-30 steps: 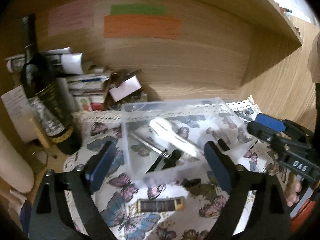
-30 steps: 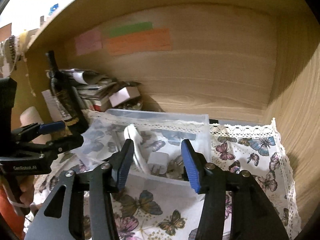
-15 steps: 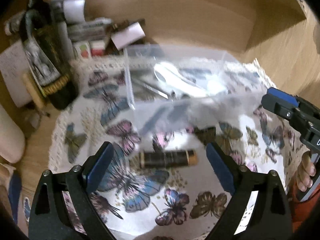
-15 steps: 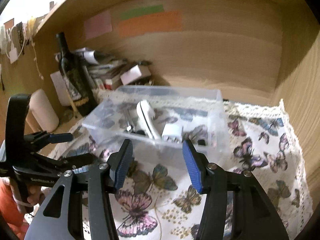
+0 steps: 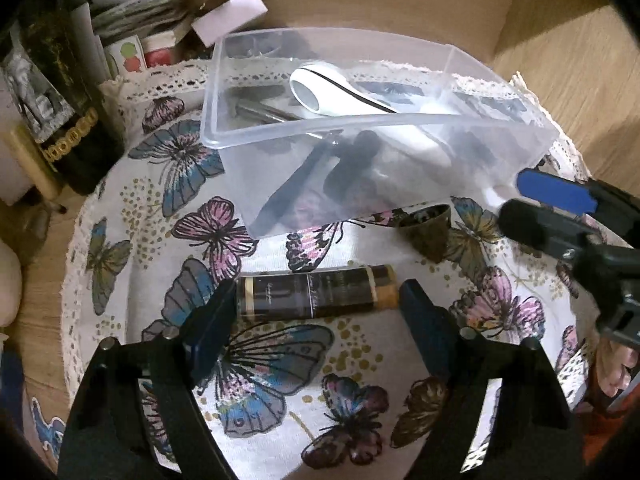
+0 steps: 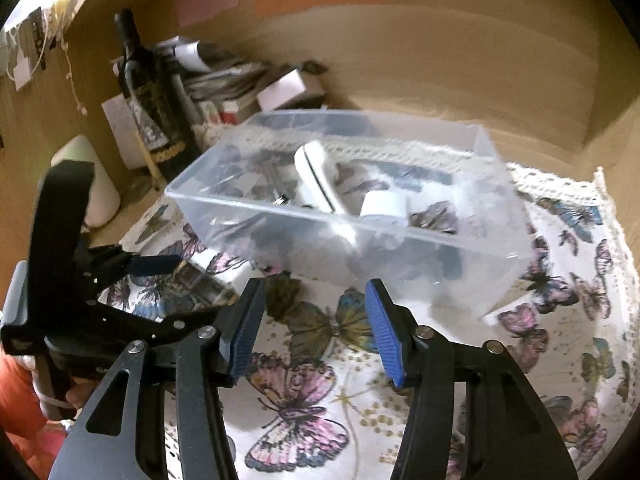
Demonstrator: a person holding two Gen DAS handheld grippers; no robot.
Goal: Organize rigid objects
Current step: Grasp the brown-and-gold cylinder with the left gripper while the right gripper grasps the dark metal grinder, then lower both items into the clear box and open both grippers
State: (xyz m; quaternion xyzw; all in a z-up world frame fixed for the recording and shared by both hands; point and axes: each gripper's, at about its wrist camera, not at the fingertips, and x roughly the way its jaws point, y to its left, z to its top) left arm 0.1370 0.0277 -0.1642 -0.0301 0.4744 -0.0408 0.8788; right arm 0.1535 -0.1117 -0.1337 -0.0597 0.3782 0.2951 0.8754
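Observation:
A dark cylindrical tube with a tan cap point(image 5: 316, 292) lies on the butterfly cloth point(image 5: 280, 360). My left gripper point(image 5: 312, 320) is open, its fingers at either end of the tube, not closed on it. A clear plastic box point(image 5: 224, 92) behind it holds a white handled tool point(image 5: 340, 92), dark tools and a white plug point(image 6: 384, 204). A small dark cone-shaped piece point(image 5: 428, 228) sits right of the box's front. My right gripper point(image 6: 316, 332) is open and empty over the cloth, in front of the box point(image 6: 484, 148).
A dark wine bottle point(image 5: 52, 92) stands at the left, also in the right wrist view point(image 6: 148, 100). Stacked papers and small boxes point(image 5: 160, 12) lie behind it. Wooden shelf walls point(image 6: 440, 60) close in the back and right. A white cylinder point(image 6: 96, 184) stands far left.
My left gripper has tilted down and come close to the tube, which now lies between its fingers. My right gripper has drawn back and lower in front of the box.

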